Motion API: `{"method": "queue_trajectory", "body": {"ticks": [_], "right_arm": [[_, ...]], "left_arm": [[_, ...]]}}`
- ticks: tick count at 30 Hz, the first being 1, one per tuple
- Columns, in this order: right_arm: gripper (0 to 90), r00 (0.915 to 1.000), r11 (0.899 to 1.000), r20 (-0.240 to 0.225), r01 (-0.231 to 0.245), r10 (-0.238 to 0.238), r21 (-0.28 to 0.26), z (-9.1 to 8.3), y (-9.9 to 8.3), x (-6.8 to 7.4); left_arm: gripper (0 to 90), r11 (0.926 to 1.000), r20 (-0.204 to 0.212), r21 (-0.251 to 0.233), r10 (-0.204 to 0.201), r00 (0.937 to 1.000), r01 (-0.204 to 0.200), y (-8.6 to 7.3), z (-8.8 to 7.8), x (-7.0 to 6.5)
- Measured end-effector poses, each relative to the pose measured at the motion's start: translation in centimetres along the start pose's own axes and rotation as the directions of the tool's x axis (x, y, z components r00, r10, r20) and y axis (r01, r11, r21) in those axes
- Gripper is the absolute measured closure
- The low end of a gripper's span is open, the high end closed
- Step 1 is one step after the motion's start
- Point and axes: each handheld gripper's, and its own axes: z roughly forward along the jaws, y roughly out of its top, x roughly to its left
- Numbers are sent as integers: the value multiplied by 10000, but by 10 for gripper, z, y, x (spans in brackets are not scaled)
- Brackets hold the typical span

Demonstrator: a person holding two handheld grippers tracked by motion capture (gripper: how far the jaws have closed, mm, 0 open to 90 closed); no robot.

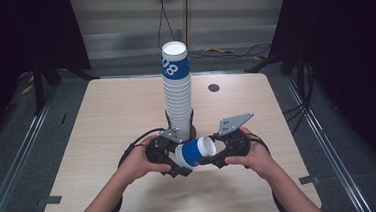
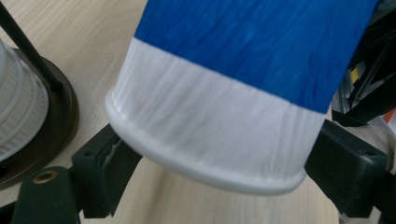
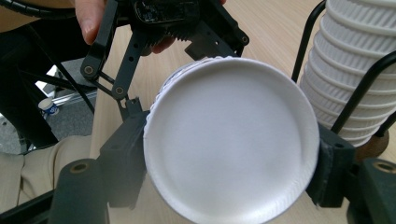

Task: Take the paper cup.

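Both claws are clamping one blue-and-white cup (image 1: 195,152), which is lying sideways just above the near middle of the surface (image 1: 102,122). The left claw (image 1: 179,162) is gripping its base end, jaws pressing on either side of the white band (seen in the left gripper view). The right claw (image 1: 210,157) is squeezing the other end. The tall stack of cups (image 1: 177,94) is standing in its rack just beyond.

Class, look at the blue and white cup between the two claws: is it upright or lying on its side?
On its side. The cup lies level above the table, its mouth facing the right claw.
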Motion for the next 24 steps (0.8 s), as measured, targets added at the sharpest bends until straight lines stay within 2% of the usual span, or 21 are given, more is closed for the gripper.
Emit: {"method": "queue_trajectory", "body": {"ticks": [4,5,6,14,24], "right_arm": [[271,10000,10000,-4,7,-7,38,0,0,0],[271,10000,10000,-10,3,-3,39,0,0,0],[271,10000,10000,-21,3,-3,41,0,0,0],[271,10000,10000,-37,-2,3,76,1,-1,0],[271,10000,10000,-84,-41,41,22,1,-1,0]], "left_arm": [[150,10000,-113,-49,70,9999,-70,1,0,0],[150,9998,-190,180,126,9997,-123,2,-2,0],[150,10000,-87,-70,51,9999,-52,2,-1,0],[150,9999,-162,44,146,9998,-145,4,-2,1],[149,9998,-145,-40,181,9997,-182,4,-1,1]]}}
